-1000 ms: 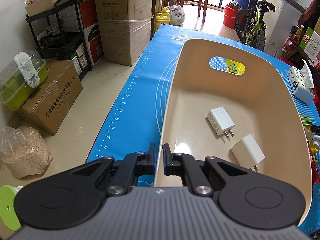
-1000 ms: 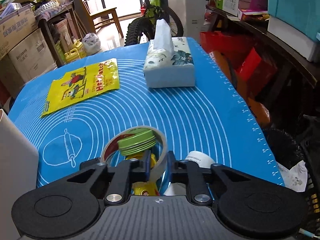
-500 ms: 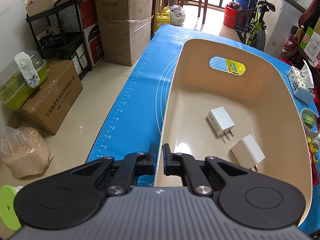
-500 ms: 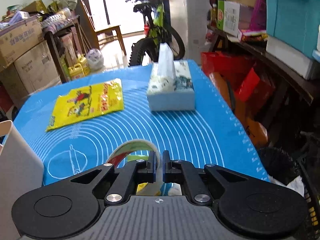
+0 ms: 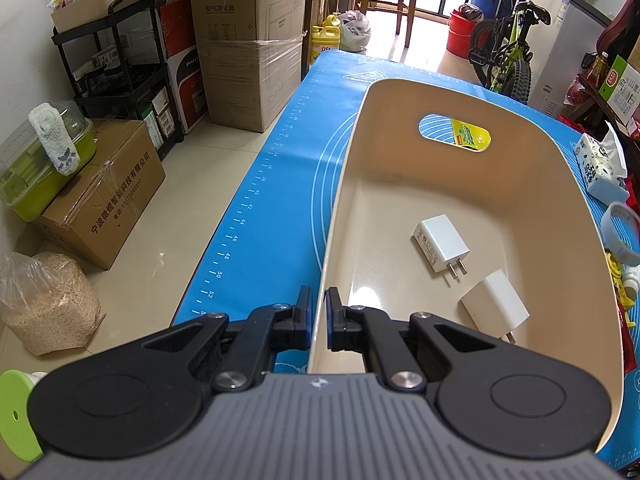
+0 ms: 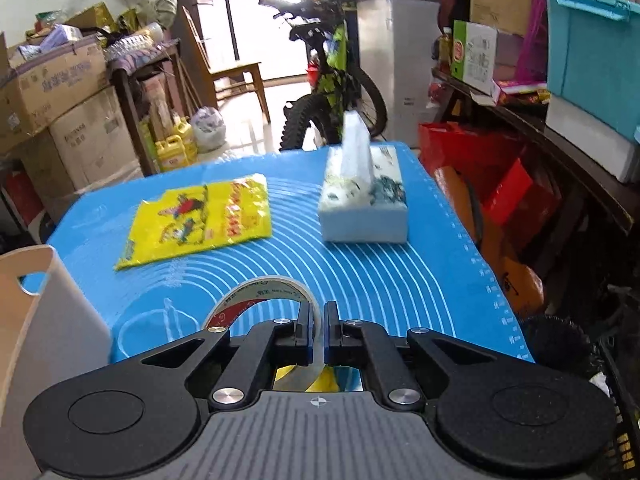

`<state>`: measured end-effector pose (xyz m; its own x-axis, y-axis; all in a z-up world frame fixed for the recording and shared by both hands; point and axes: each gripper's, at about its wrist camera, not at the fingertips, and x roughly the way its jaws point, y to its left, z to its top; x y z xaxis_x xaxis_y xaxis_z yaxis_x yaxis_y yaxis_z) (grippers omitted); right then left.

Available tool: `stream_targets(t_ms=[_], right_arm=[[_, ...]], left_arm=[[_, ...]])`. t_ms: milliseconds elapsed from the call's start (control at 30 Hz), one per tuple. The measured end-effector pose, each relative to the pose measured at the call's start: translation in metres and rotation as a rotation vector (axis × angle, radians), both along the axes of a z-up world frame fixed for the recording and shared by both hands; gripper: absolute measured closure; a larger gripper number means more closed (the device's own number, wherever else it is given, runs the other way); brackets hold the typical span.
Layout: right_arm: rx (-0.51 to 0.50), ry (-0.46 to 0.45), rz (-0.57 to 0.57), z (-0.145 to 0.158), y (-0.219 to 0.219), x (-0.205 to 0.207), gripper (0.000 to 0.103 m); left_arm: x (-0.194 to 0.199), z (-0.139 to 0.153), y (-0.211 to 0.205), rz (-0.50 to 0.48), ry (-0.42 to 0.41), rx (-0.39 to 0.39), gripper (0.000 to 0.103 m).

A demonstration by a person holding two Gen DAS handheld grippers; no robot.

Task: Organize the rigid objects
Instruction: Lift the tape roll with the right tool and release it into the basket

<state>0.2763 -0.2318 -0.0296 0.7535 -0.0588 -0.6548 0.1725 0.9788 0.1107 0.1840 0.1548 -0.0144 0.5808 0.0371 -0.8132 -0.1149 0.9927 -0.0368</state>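
Observation:
My left gripper (image 5: 318, 316) is shut on the near left rim of a beige plastic basket (image 5: 440, 184) that stands on the blue mat. Two white plug chargers (image 5: 440, 244) (image 5: 495, 307) lie inside it. My right gripper (image 6: 318, 330) is shut on the wall of a clear tape roll (image 6: 260, 290) and holds it lifted above the mat. The tape roll also shows at the right edge of the left wrist view (image 5: 618, 232). The basket's corner shows at the left of the right wrist view (image 6: 36, 276).
A yellow snack packet (image 6: 200, 216) and a tissue box (image 6: 366, 200) lie on the blue mat (image 6: 280, 272) beyond the tape. Yellow toys (image 5: 620, 292) lie right of the basket. Cardboard boxes, a shelf and a bicycle surround the table.
My right gripper closed on the tape roll and lifted it up off the green lid and toys. The left gripper and basket have not moved.

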Motion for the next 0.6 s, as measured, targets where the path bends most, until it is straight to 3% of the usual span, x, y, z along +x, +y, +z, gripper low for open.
stream_targets(t_ms=[333, 600], right_arm=[[0.035, -0.118, 0.196, 0.054, 0.063, -0.008, 0.087], [0.060, -0.114, 0.309, 0.058, 0.122, -0.006, 0.087]], left_arm=[[0.000, 0.000, 0.001, 0.000, 0.000, -0.001, 0.095], [0.001, 0.001, 0.001, 0.002, 0.001, -0.003, 0.095]])
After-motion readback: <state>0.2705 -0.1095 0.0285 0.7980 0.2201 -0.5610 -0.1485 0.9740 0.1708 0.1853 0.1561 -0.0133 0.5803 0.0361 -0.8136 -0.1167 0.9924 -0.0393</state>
